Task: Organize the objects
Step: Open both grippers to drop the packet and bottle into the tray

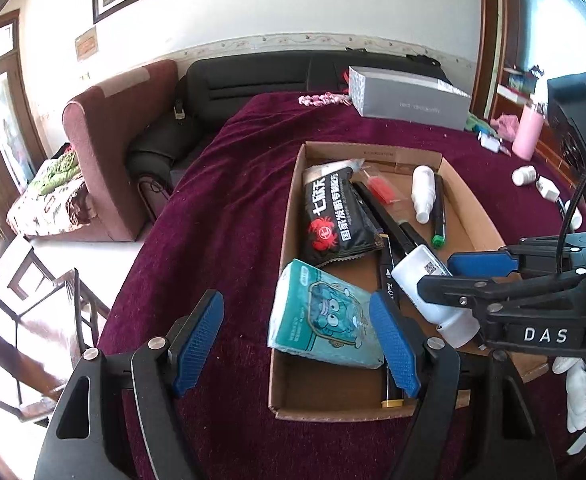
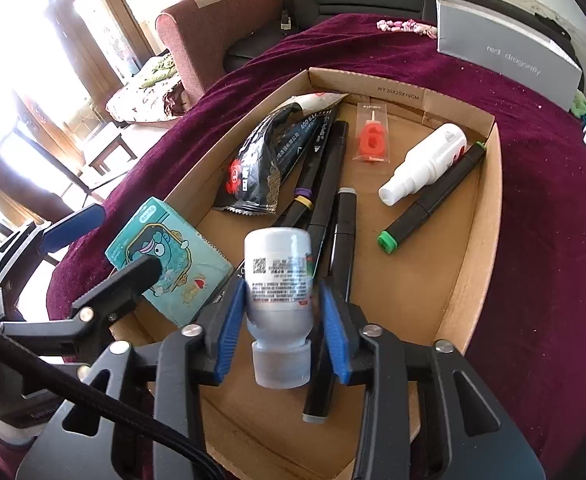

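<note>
Our right gripper (image 2: 281,288) hangs over the near end of the cardboard box (image 1: 373,154), which sits around the middle of the table (image 1: 221,200), well in from its left edge. Between its jaws is a small white bottle (image 2: 279,264), cap towards us and base pointing into the box. The jaws stand partly apart. A sliver of gap shows at the right pad, so we judge the bottle is no longer pinched and is being let go to land among the things already gathered. It looks slightly smeared, which fits that reading, though we cannot be certain.

The bottle is held low over the box, and steeply, so that it drops only a little way and ends up inside the walls and does not roll off across the cloth.

Our left gripper (image 1: 295,300) waits at the box's near left corner, jaws wide and holding nothing. The teal tissue pack (image 1: 325,312) lies propped against the box's left wall, tilted, just beyond those jaws.

Inside the box lie a black snack packet (image 1: 333,216), several black markers (image 2: 325,168) and a white spray bottle (image 2: 425,160). Small white containers (image 1: 525,176) lie loose by the table's right edge, and we take them to be the remaining work.
</note>
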Demonstrator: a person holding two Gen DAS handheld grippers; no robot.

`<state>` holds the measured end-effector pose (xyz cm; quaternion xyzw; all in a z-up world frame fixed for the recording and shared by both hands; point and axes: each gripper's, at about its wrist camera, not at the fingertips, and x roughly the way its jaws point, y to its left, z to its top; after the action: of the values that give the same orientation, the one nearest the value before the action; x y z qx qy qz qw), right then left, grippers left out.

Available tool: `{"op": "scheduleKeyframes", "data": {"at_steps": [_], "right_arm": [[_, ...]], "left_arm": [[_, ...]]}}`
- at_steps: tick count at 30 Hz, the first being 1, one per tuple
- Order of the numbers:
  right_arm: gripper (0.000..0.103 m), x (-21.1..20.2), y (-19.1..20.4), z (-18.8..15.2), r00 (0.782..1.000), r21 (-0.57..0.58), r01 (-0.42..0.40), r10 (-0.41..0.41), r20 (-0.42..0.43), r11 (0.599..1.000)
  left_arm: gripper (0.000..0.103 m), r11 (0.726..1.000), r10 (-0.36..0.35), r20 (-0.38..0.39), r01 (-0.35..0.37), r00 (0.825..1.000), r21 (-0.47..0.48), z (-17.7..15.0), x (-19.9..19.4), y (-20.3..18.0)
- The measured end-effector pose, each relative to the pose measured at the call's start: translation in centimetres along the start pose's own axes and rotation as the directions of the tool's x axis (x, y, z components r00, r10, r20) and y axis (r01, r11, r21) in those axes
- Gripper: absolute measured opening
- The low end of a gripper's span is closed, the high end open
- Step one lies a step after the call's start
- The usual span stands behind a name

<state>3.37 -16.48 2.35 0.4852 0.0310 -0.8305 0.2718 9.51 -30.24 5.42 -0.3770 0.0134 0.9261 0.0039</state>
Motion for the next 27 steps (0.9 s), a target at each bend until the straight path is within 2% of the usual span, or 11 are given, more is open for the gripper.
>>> {"op": "scheduleKeyframes", "data": {"at_steps": [3,5,7,11,14,17,27], "right_arm": [[0.042,-0.8,0.3,0.0,0.999,-0.013,0.010,-0.010,0.031,1.000],[0.047,-1.4,0.4,0.0,0.998,-0.019,0.019,-0.018,0.053,1.000],[0.051,-2.0,0.5,-0.1,0.996,-0.025,0.034,-0.032,0.077,0.999],[0.051,-3.6,0.3,-0.6,0.986,-0.030,0.085,-0.080,0.147,0.996],[0.053,-4.9,-0.3,-0.9,0.976,-0.020,0.117,-0.111,0.187,0.993],[0.061,-6.2,-1.3,-1.2,0.967,0.002,0.131,-0.129,0.222,0.991],[0.061,-8.4,-4.2,-2.2,0.956,0.061,0.131,-0.142,0.256,0.990]], "left_arm": [[0.070,1.000,0.000,0.012,0.000,1.000,-0.029,-0.1,-0.5,0.6],[0.070,0.998,-0.002,-0.002,0.002,1.000,-0.062,-0.1,-0.2,1.1],[0.070,0.994,-0.034,-0.016,0.032,0.999,-0.105,-0.1,0.2,1.4],[0.070,0.985,-0.089,-0.042,0.081,0.995,-0.155,-0.2,0.9,0.9],[0.070,0.986,-0.107,-0.044,0.100,0.993,-0.135,-0.2,0.6,-0.6],[0.070,0.990,-0.095,-0.028,0.092,0.995,-0.109,0.1,-0.3,-1.8],[0.070,0.998,-0.036,-0.004,0.036,0.999,-0.047,0.9,-2.6,-4.5]]}}
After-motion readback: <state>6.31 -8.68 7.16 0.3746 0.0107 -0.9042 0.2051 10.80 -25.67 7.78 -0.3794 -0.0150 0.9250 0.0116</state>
